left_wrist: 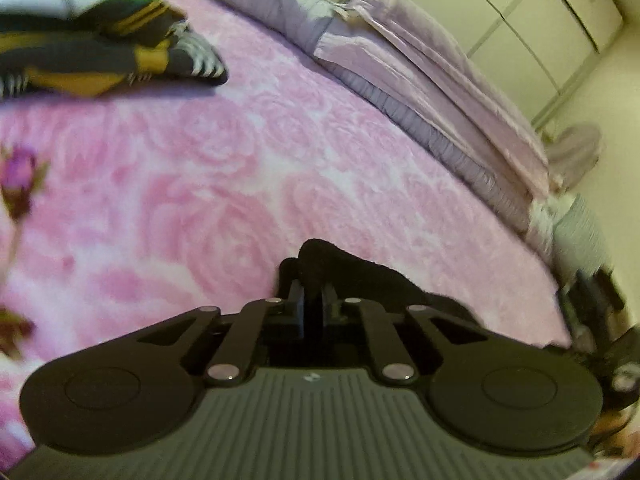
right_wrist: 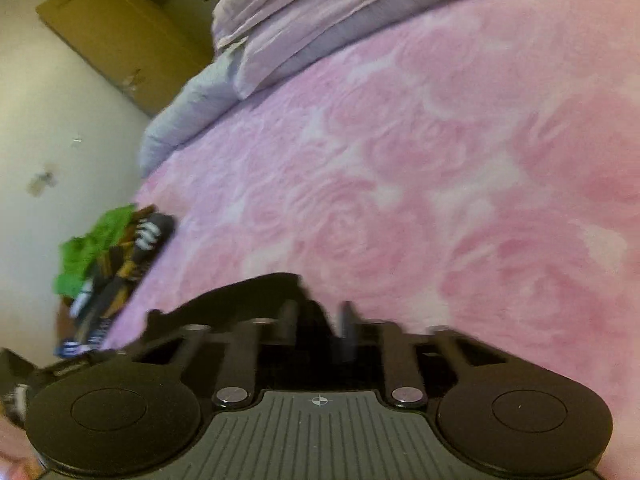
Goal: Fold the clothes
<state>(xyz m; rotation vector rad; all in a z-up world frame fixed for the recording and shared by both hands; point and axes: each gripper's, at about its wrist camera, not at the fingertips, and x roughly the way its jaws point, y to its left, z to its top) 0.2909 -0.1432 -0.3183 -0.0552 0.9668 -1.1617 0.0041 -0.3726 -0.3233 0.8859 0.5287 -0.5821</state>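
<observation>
Left wrist view, left to right. Far upper left: a pile of clothes (left_wrist: pixel 92 36), green on top, dark and mustard stripes under it, lying on the bed well away from the claw. A printed purple rosebud (left_wrist: pixel 18 184) shows at the left edge of the pink rose-pattern blanket (left_wrist: pixel 248 168) that covers the bed. Low centre: the left claw (left_wrist: pixel 314 300), its fingers drawn nearly together and pinching a fold of the black garment (left_wrist: pixel 360 268). The cloth bunches up just past the fingertips and trails off to the right, lying on the blanket. Beyond, along the far side of the bed, a folded lilac quilt (left_wrist: pixel 420 92); behind it pale wardrobe doors (left_wrist: pixel 520 20).

Right wrist view, left to right, blurred. Upper left: a brown cabinet (right_wrist: pixel 120 36) against a pale wall. Below it, at the bed's left edge, the same clothes pile (right_wrist: pixel 108 256), well apart from the claw. Low centre: the right claw (right_wrist: pixel 318 320), fingers standing partly apart. The black garment (right_wrist: pixel 240 296) stretches from the left up to and between the fingers; whether the pads actually press on it I cannot tell through the blur. To the right, only the pink blanket (right_wrist: pixel 460 184), with the lilac quilt (right_wrist: pixel 320 12) along the top.
</observation>
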